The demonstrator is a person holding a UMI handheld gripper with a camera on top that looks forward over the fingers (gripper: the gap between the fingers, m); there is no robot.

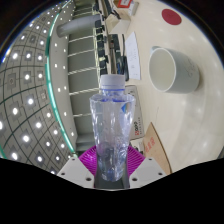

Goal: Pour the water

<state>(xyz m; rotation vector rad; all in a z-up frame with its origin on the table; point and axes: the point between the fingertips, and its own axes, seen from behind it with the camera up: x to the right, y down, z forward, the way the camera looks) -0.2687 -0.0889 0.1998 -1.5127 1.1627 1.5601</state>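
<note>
Pinching the bottle (113, 125) low between its pink pads (93, 158), the gripper (112, 168) holds it upright, cap on. A white cup (175, 69) stands beyond and to the right on the pale table (200, 120), so pouring likely means tipping that way. Ceiling lights curve off to the left.

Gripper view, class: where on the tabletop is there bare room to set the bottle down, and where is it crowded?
Bare tabletop lies below the white cup, beside the water bottle held between the gripper fingers. Crowded: around the cup, and the paper sheets beyond the bottle.
</note>
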